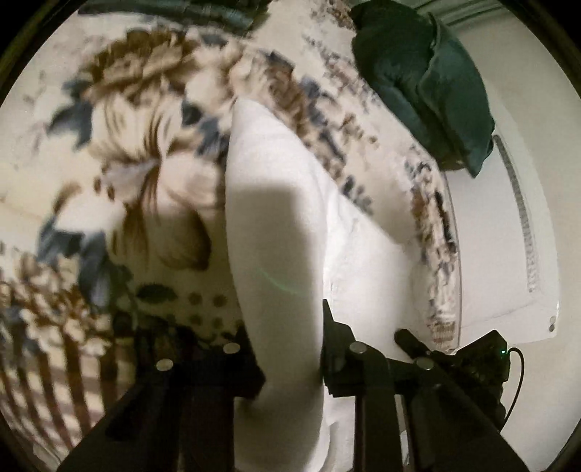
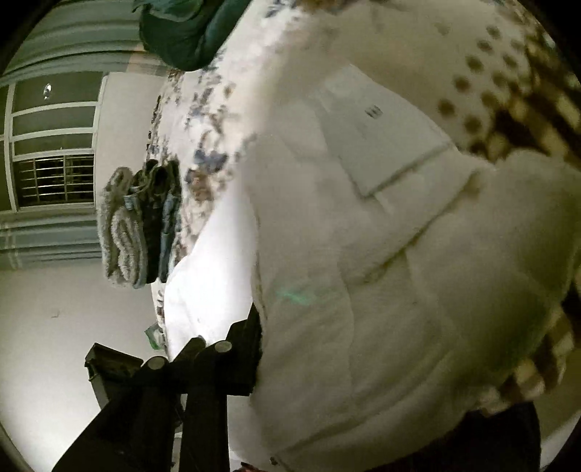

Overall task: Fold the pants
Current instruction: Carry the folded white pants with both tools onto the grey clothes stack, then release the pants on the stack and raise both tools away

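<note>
White pants [image 1: 279, 225] lie on a floral bedspread [image 1: 120, 145]. In the left wrist view a fold of the white cloth runs down between my left gripper's [image 1: 290, 359] two black fingers, which are shut on it. In the right wrist view the pants [image 2: 381, 236] fill most of the frame, with a back pocket [image 2: 385, 145] showing. My right gripper [image 2: 276, 348] is pressed into the cloth; one finger [image 2: 250, 348] shows at the cloth's edge, the other is hidden under it. The view is blurred.
A dark green pillow [image 1: 417, 80] lies at the bed's far end, also in the right wrist view [image 2: 181, 32]. A stack of folded clothes [image 2: 141, 221] sits on the bed edge. A window with bars [image 2: 54, 178] is in the wall beyond.
</note>
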Demonstrator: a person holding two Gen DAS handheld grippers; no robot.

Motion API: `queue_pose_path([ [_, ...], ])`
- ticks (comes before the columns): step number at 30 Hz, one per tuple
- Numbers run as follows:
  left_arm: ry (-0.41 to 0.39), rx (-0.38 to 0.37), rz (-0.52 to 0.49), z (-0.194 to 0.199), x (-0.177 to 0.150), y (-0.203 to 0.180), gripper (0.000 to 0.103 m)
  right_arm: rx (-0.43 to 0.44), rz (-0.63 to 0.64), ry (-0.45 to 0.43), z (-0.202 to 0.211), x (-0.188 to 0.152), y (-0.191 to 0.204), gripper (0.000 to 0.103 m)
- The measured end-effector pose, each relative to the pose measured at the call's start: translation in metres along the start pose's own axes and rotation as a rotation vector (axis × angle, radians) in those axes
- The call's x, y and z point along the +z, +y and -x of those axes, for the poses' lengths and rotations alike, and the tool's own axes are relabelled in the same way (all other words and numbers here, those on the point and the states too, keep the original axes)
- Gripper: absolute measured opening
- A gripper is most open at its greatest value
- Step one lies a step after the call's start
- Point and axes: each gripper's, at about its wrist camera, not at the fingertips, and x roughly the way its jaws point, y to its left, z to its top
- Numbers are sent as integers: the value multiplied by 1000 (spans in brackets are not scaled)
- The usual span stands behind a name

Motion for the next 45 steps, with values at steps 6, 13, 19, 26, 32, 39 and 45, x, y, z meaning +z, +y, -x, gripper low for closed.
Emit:
queue_pose_path([
  [6,-48,-26,-4,58,34,-27,19,6,82,18,29,9,73,27],
  [13,-134,-94,-25,132,129,-40,19,31,211,-49,37,33,216,27],
  [19,-232,-137,-67,205,270,-20,19,84,275,-138,-8,57,361,27],
  [26,-313,-90,-97,246,427,42,19,180,295,-173,-130,91,502,27],
  [32,-257,4,-57,205,501,131,19,152,287,-131,-254,106,545,27],
  [39,-148,46,-6,154,490,197,28,32,256,-48,-328,104,516,30],
  [45,-149,122,-5,174,480,186,37,-52,281,4,-309,106,507,49],
])
